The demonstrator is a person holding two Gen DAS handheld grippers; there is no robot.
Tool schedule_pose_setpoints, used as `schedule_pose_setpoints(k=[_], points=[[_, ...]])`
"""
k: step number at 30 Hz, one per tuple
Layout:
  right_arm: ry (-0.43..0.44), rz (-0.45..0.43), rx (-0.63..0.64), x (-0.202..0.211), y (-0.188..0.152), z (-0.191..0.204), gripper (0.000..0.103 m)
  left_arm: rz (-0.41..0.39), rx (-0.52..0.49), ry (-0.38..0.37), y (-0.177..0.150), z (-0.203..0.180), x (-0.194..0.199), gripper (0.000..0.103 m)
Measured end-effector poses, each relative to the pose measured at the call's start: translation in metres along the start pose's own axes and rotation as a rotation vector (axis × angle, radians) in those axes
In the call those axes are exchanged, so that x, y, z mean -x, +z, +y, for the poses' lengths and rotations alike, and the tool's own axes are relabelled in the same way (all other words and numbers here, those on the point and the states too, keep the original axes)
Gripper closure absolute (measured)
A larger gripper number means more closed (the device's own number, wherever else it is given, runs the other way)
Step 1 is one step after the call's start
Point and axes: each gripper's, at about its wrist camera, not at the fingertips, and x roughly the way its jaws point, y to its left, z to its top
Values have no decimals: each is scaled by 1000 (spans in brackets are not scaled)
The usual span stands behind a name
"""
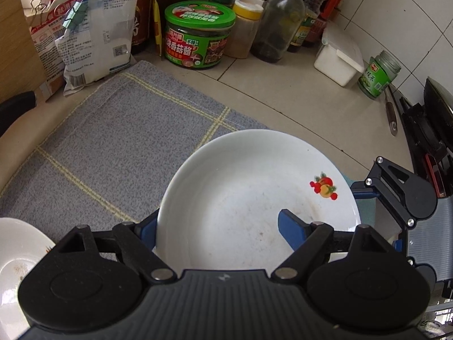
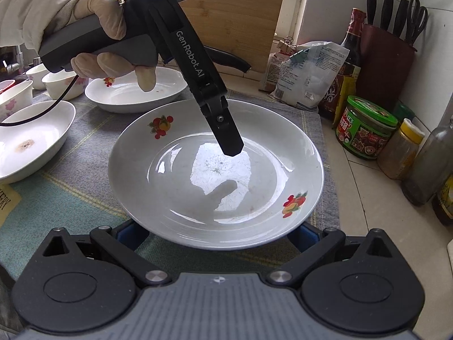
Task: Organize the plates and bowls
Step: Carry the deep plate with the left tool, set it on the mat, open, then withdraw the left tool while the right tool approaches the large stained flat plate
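Firstly, left fingers (image 1: pixel 291 232): nearly closed. One blue pad lies inside the dish and the other sits outside, under the rim, so they pinch the rim between them.
Left gripper (image 1: pixel 218 223): black, pointing steeply down. In the right wrist view it comes into the dish from above.
Left hand (image 2: pixel 107 28): in a pale glove, wrapped around the grey handle.
Right gripper (image 2: pixel 218 235): fingers stand wide apart and hold nothing between them. Their blue tips go under the near rim of the dish and are hidden there, so I cannot tell if they touch it.
White shallow ceramic plate with fruit prints (image 2: pixel 215 175): in front of both my grippers, tilted, its near edge raised over the cloth.
Grey cloth with yellow check lines (image 1: pixel 113 141): spread on the pale tiled counter (image 1: pixel 283 99), under the plate.
Other white dishes: one plate (image 2: pixel 136 90) behind, one (image 2: pixel 28 141) at the left, small bowls (image 2: pixel 65 82) further back.
Green-lidded jar (image 1: pixel 198 34): among bottles by the wall.
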Motion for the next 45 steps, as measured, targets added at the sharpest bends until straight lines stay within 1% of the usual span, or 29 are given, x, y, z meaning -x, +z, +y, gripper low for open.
schedule_pose_setpoints(k=[7,13,18,23,26,28,33,37,41,43,45], points=[[-3,12,-23,-15,6,-17,0,-21,16,9,16,9,-13,19],[-7,25,-35,-25,7,-23,0,-27,25,23,24,15,-25,19],[-10,36,-36,-28,6,-24,0,-21,28,28,25,17,-33,19],[-4,34,-72,-31,5,-27,0,-25,31,34,25,19,-37,19],[-12,41,-71,-31,3,-26,0,-32,30,34,25,18,-37,15],[-14,37,-76,-27,2,-26,0,-46,29,54,24,17,-35,14],[-50,44,-100,-8,1,-20,0,-98,35,101,12,12,-11,14],[-98,33,-103,10,6,-7,0,-172,26,143,-3,-3,22,12],[-145,25,-100,20,14,6,0,-258,13,184,-23,-25,57,9],[-170,17,-84,24,16,13,0,-303,18,224,-37,-38,75,8],[-174,1,-72,29,17,19,0,-341,38,265,-51,-47,87,5]])
